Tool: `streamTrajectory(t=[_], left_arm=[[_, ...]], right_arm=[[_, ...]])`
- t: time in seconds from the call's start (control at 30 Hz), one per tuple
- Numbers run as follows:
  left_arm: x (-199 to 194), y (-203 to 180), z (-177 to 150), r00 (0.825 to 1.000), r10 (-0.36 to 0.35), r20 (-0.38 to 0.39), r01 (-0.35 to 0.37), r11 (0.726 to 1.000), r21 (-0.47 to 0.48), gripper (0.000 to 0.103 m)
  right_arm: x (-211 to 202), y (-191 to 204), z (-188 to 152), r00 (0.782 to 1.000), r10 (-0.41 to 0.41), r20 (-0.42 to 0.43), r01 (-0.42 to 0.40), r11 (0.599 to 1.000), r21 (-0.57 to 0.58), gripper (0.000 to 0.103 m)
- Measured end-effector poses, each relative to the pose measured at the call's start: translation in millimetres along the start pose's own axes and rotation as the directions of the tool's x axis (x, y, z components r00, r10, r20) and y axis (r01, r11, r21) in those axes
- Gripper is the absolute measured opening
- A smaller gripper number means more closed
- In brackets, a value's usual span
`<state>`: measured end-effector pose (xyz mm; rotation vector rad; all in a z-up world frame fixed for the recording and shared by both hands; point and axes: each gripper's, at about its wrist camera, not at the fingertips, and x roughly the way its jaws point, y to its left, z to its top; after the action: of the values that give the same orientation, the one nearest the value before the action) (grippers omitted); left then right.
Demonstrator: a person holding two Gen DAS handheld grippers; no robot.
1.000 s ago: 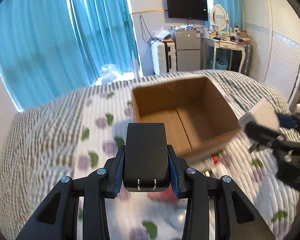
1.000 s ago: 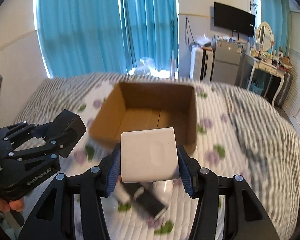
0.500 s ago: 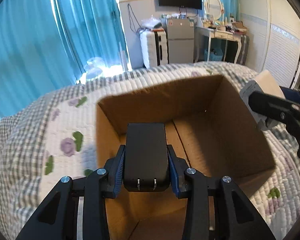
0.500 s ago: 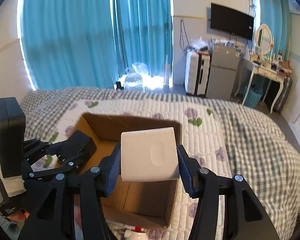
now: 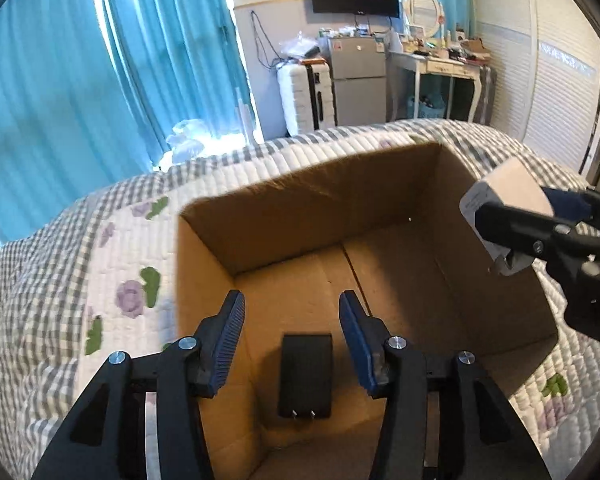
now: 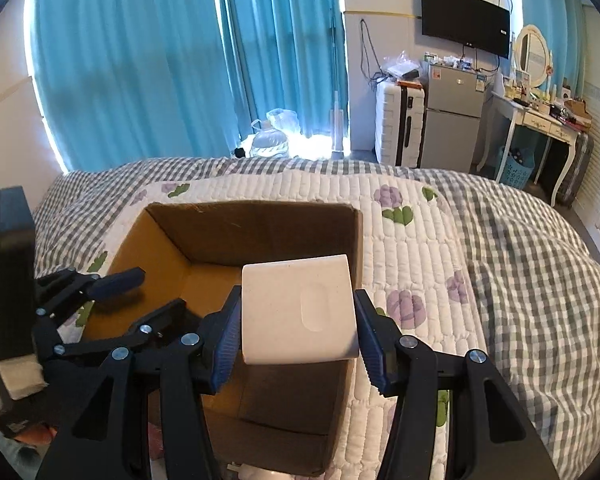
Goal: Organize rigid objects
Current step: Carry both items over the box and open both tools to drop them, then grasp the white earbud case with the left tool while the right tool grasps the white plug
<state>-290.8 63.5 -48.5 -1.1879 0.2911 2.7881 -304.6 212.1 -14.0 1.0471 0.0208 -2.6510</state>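
An open cardboard box sits on the bed and also shows in the right wrist view. A black charger with two metal prongs lies on the box floor. My left gripper is open above it, over the box's near left part; it also shows in the right wrist view. My right gripper is shut on a white charger and holds it over the box's right side. The white charger also shows in the left wrist view.
The bed has a checked and flowered quilt. Blue curtains, a white suitcase, a small fridge and a dressing table stand beyond the bed. A wardrobe lines the right wall.
My left gripper has opened and the black charger has dropped to the box floor. My right gripper has moved nearer over the box with the white charger.
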Motion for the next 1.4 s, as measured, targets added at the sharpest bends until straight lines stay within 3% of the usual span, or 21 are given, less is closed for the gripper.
streamTrajectory(t=[0.2,0.4,0.47,0.53,0.77,0.87,0.93,1.2,1.23,1.4], left_arm=[[-22,21,-8,1.000,0.020,0.024,-0.019,0.999,-0.044,0.052],[-23,44,-22,1.000,0.019,0.023,-0.016,0.995,-0.102,0.052],[-27,45,-24,0.999,0.017,0.029,-0.014,0.994,-0.104,0.052],[-32,48,-25,0.999,0.019,0.035,-0.015,0.994,-0.109,0.052],[-76,51,-25,0.996,0.029,0.084,-0.018,0.992,-0.124,0.052],[-99,48,-28,0.995,0.021,0.101,-0.007,0.991,-0.137,0.069],[-113,44,-33,0.993,0.031,0.112,-0.014,0.989,-0.145,0.089],[-141,30,-76,0.994,0.052,0.096,-0.037,0.987,-0.156,0.097],[-139,30,-85,0.995,0.051,0.086,-0.037,0.986,-0.163,0.097],[-112,24,-127,0.999,0.050,0.018,-0.046,0.981,-0.189,0.097]], right_arm=[[0,9,-3,1.000,-0.006,-0.020,0.006,1.000,-0.015,0.052],[28,21,-19,0.998,-0.022,-0.067,0.019,0.999,-0.044,0.053],[32,22,-21,0.998,-0.009,-0.070,0.006,0.999,-0.051,0.057],[26,23,-20,0.999,0.003,-0.043,-0.006,0.998,-0.057,0.073],[-32,29,-4,0.998,-0.005,0.055,0.007,0.999,-0.046,0.079],[-65,38,-7,0.997,-0.014,0.080,0.020,0.997,-0.071,0.084],[-89,44,-13,0.995,-0.006,0.097,0.015,0.995,-0.096,0.086],[-143,48,-64,0.994,-0.037,0.107,0.047,0.995,-0.091,0.098],[-147,48,-73,0.993,-0.049,0.103,0.059,0.994,-0.093,0.103],[-138,48,-114,0.992,-0.095,0.078,0.104,0.987,-0.121,0.103]])
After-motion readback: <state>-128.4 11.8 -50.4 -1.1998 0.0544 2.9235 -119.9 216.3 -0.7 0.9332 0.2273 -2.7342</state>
